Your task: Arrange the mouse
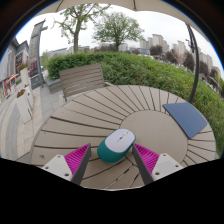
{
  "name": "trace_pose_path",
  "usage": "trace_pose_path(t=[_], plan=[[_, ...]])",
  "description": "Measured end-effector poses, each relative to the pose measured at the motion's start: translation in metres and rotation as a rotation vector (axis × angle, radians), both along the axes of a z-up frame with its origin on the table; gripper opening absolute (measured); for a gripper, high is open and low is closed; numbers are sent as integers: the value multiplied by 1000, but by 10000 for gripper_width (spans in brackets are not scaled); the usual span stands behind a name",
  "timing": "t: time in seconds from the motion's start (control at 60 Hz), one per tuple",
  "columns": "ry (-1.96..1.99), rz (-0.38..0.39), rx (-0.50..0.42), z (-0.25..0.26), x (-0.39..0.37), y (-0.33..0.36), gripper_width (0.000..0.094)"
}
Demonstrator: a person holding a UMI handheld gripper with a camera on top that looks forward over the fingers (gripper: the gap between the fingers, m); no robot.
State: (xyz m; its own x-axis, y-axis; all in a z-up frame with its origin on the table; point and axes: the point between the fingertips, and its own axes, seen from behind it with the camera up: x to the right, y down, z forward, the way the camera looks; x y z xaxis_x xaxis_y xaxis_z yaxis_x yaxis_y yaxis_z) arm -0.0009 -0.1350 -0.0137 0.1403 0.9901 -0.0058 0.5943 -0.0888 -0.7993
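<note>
Fingers of the gripper (pixel 110 160) are held wide apart, their magenta pads (pixel 77 157) facing inward, and nothing is gripped. A computer mouse (pixel 117 145), white on top with a teal lower shell, is seen resting on the round slatted wooden table (pixel 90 110), between the fingertips with a gap at either side. A dark blue mouse pad (pixel 186 118) is laid further off, near the table's rim. A green hedge (pixel 140 68) is seen beyond.

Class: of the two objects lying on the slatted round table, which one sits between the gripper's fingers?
The white and teal mouse lies between the open gripper's fingers. The dark blue mouse pad lies well beyond them, by the table's far edge.
</note>
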Motion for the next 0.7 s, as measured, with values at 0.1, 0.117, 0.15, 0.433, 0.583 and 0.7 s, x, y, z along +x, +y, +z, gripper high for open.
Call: trace_pose_path(t=[0.1,0.117,0.15,0.433,0.583,0.7], plan=[[10,5,7,0,-15,0,851],[9,6,9,0,-17,1,853],[11,19,2,0,-20,-4,827],[-1,36,2,0,-27,-8,797],[-4,25,6,0,-31,-4,634],[-27,53,-26,1,-32,-9,447]])
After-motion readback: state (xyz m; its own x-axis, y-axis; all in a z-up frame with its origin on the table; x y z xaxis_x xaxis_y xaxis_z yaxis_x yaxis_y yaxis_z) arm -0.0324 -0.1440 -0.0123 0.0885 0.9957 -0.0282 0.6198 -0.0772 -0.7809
